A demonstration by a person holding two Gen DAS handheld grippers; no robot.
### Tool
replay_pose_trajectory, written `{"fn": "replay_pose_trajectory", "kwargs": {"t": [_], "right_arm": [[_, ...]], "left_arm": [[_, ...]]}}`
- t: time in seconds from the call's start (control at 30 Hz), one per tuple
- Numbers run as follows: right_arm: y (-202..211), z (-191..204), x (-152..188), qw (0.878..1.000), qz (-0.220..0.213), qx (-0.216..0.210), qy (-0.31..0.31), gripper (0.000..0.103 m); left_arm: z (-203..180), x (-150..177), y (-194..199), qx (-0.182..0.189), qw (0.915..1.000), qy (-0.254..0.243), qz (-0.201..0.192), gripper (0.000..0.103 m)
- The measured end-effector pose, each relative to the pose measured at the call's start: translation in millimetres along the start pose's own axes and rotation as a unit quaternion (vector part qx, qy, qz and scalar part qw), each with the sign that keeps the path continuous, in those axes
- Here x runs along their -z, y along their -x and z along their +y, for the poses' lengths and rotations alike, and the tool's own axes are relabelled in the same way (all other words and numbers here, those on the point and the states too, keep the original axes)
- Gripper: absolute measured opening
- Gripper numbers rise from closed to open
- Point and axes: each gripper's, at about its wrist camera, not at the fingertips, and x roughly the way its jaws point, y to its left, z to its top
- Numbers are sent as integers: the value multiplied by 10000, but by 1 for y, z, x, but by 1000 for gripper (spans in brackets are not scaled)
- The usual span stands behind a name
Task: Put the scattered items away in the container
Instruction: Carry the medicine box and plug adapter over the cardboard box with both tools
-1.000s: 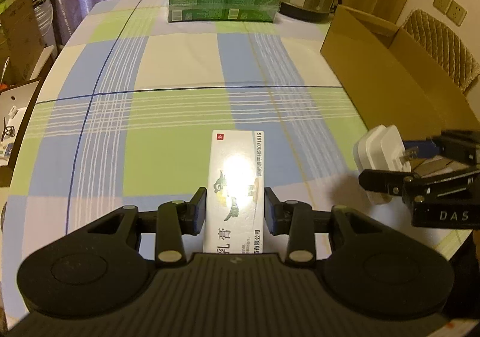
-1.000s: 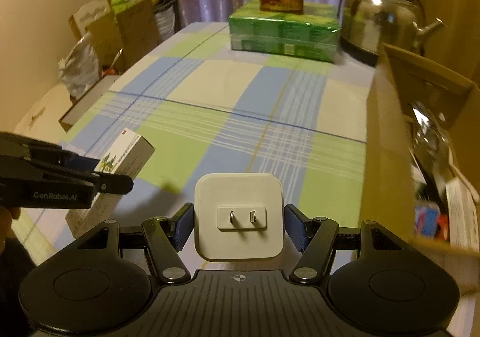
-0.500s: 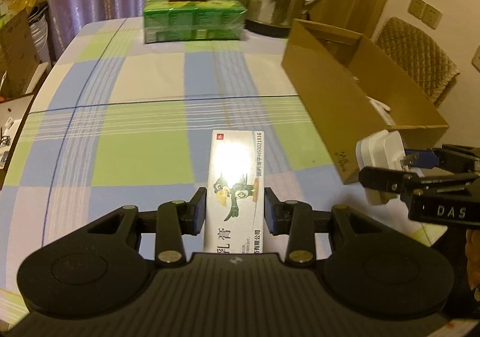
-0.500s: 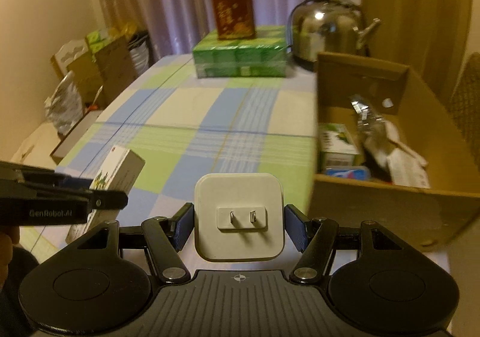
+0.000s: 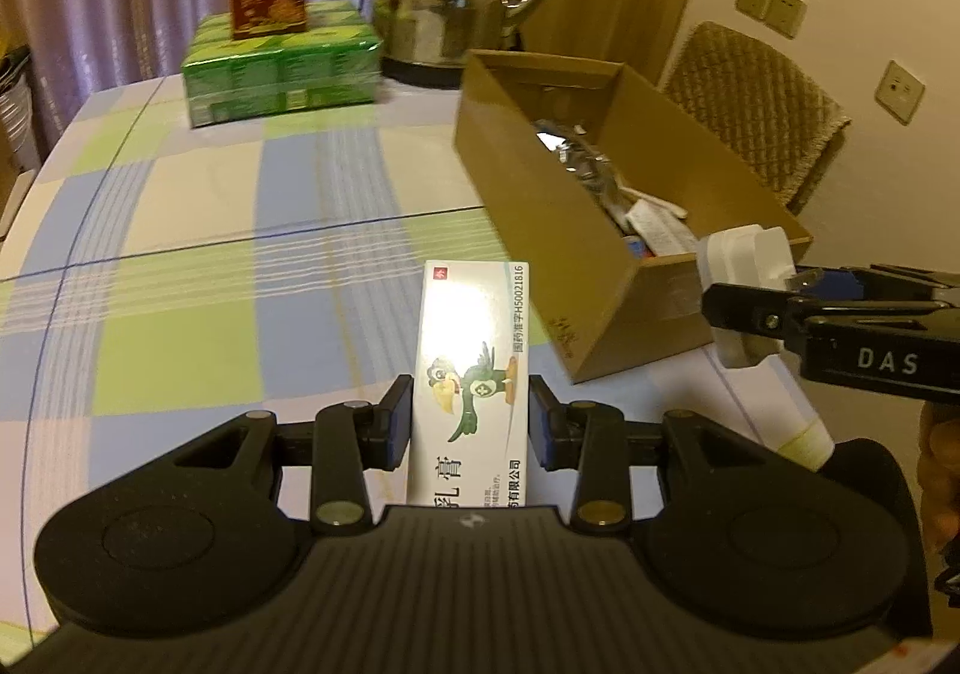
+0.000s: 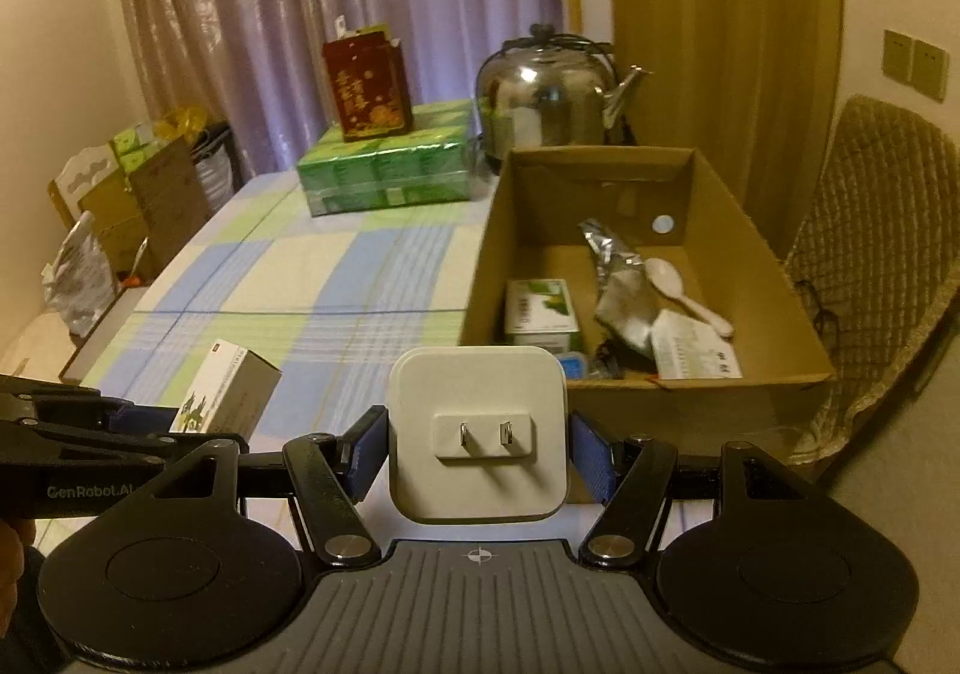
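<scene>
Left wrist view: left tongs (image 5: 471,413) are clenched on a white ointment carton (image 5: 471,350), gripped near its rear end with most of its length projecting forward. The carton is held above the checked counter (image 5: 180,266), just short of the near corner of the cardboard box (image 5: 576,254). Right tongs (image 5: 774,308) are seen at the right edge, carrying a white plug adapter (image 5: 741,254) near the box's near rim. A white tube (image 5: 780,404) is noted on the counter below them, not yet collected.

Risks judged from this view: the carton's long overhang may be caught on the box wall and twisted out of the pads if it is brought in low; both tongs are converging on the same corner and may be knocked together.

Right wrist view: the plug adapter (image 6: 477,434) is clamped by its flat sides, prongs facing the camera, short of the box (image 6: 636,392), which already holds a green pack (image 6: 540,314), foil sachets (image 6: 618,278) and a plastic spoon (image 6: 684,290).

Risks judged here: smooth adapter sides may slip in the pads; an early release would be landed on the counter outside the near wall.
</scene>
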Motion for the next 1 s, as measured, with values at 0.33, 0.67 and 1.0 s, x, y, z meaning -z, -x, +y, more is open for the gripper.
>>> {"fn": "replay_pose_trajectory", "kwargs": {"t": [0.33,0.67,1.0], "right_arm": [[13,-30,-4,9993,-149,198,-277,62],[20,-54,-7,9977,-238,367,-522,62],[23,-71,-13,9958,-289,540,-677,62]], "left_arm": [[-29,-11,-11,157,9997,-206,-4,33],[-47,-22,-22,259,9990,-357,7,33],[-61,-33,-32,406,9984,-383,-22,33]]}}
